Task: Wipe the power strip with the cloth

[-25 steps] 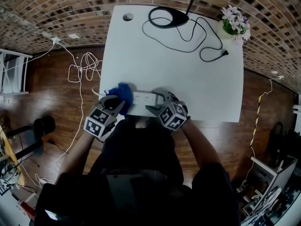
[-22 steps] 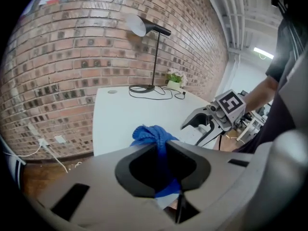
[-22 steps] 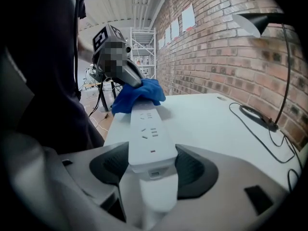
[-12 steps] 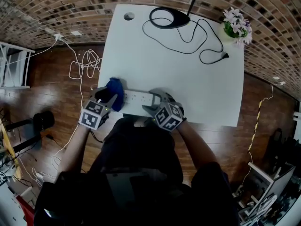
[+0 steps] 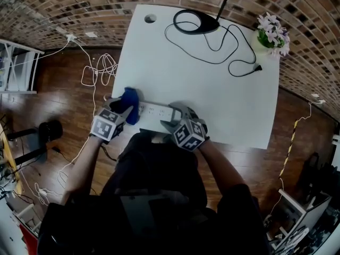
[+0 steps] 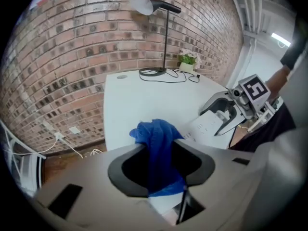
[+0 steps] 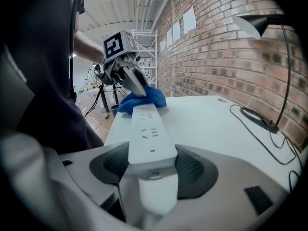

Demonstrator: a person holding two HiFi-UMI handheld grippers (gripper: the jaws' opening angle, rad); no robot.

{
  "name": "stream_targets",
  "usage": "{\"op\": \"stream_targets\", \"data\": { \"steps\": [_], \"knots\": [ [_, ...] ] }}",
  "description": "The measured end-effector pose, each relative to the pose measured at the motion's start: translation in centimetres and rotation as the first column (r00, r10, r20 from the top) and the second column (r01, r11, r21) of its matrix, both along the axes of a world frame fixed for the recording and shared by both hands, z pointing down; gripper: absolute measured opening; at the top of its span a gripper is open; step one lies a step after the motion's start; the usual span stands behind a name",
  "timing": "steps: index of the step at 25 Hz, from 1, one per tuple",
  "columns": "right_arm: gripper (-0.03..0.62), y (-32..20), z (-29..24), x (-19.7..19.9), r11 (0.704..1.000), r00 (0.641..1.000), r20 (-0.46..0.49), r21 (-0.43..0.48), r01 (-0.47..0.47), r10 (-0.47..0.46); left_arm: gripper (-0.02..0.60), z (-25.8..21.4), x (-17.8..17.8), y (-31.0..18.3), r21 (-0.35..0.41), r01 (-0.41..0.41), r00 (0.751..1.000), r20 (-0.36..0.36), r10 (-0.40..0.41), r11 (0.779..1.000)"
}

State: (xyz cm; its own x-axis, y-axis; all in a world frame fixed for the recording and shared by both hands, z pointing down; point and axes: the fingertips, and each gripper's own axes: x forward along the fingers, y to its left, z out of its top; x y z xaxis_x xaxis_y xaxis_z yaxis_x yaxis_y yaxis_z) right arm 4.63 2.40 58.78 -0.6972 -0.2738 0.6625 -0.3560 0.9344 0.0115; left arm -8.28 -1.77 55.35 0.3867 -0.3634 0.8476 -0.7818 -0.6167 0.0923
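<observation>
**Pose.** Both forearms reach forward over the near edge of the white table.

- The left gripper points steeply down at the left end of the power strip. Its jaws have just been opening. The blue cloth hangs bunched between them, no longer clamped.
- The right gripper points down along the strip, its pads closed on both sides of the strip's right end.

**Task item.** The strip lies flat along the near table edge. The cloth rests on its left end.

**Change from one second earlier.**

- The cloth and the left gripper have shifted left along the strip, uncovering more of its top face.
- The left jaws, then tight on the cloth, now stand apart.
- The right gripper keeps the same grip and place.
</observation>
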Motion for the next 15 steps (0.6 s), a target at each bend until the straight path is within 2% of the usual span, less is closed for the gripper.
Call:
{"op": "stream_targets", "data": {
  "steps": [1,3,6,8,11,15],
  "knots": [
    [0.295,0.0,0.0,0.0,1.0,1.0,0.0,0.001,0.001,-0.001,0.14,0.0,-0.4,-0.1,0.001,0.017,1.0,-0.006,-0.017,1.0],
    [0.295,0.0,0.0,0.0,1.0,1.0,0.0,0.001,0.002,-0.002,0.119,-0.2,-0.8,-0.2,0.007,0.044,0.999,-0.018,-0.044,0.999],
    [0.295,0.1,0.0,0.0,1.0,1.0,0.001,0.0,-0.001,0.001,0.092,0.0,-1.1,-0.5,0.054,0.075,0.997,-0.005,-0.075,0.996],
    [0.295,0.1,0.0,-0.1,1.0,1.0,0.001,0.0,-0.003,0.003,0.091,0.0,-1.5,-0.6,0.091,0.134,0.991,-0.019,-0.132,0.987],
    [0.295,0.0,0.0,0.0,1.0,1.0,0.002,0.001,-0.006,0.006,0.082,-0.1,-1.7,-0.5,0.142,0.234,0.972,-0.048,-0.23,0.962],
    [0.295,0.0,-0.1,0.1,1.0,1.0,0.001,-0.001,-0.008,0.008,0.077,0.0,-1.4,-0.3,0.159,0.267,0.963,-0.078,-0.257,0.951]
  ]
}}
